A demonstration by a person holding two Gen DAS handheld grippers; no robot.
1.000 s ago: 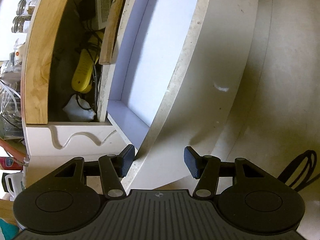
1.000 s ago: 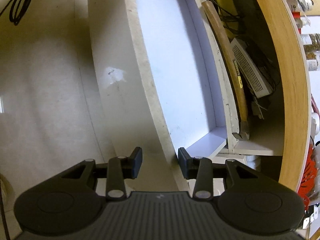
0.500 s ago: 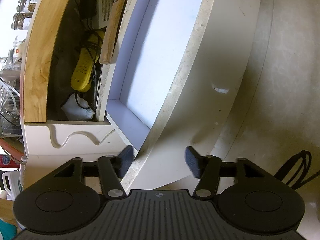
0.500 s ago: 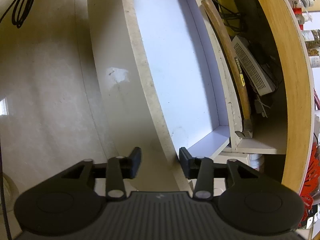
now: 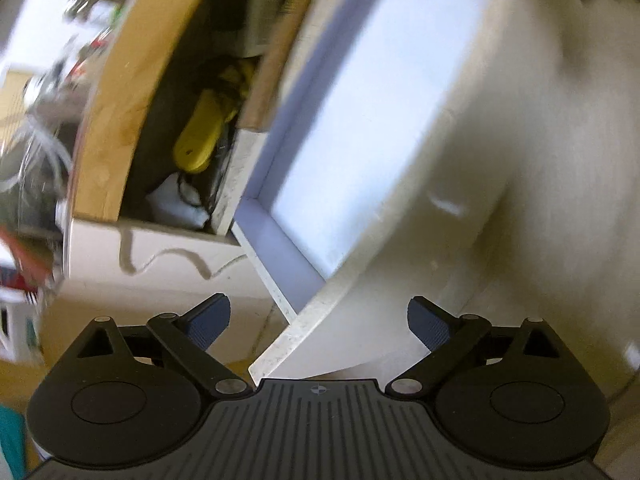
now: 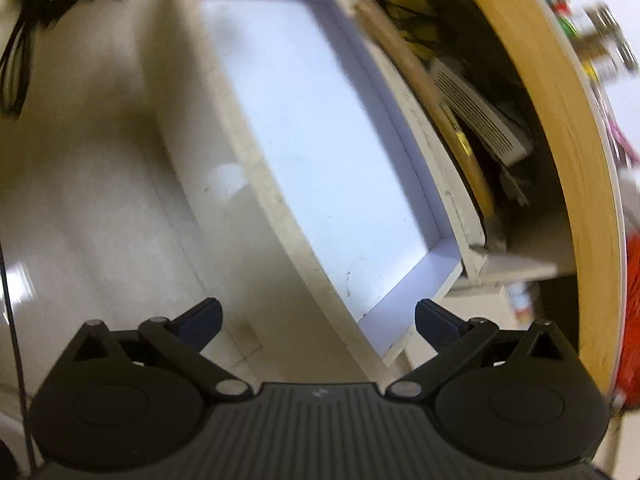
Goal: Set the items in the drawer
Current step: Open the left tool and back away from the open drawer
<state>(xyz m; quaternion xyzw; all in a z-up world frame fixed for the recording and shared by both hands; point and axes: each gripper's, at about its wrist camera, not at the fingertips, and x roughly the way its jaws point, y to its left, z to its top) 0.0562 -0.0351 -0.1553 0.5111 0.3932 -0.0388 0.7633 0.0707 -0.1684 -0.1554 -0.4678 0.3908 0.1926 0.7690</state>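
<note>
A white drawer [image 5: 372, 128] stands pulled out and its pale bottom is bare; it also shows in the right wrist view [image 6: 320, 152]. My left gripper [image 5: 318, 322] is open and empty, its fingers straddling the drawer's near front corner. My right gripper [image 6: 318, 322] is open and empty, above the drawer's other front corner. Both views are motion-blurred.
Behind the drawer is a cabinet cavity under a wooden top [image 5: 120, 120] holding a yellow power strip [image 5: 202, 136], a wooden-handled hammer [image 6: 424, 92], a white router [image 6: 476, 112] and cables. Black cord [image 6: 16, 64] lies on the tiled floor.
Both grippers have opened wide and let go of the drawer front. Both cameras have shifted and pulled back a little, blurring the views.
</note>
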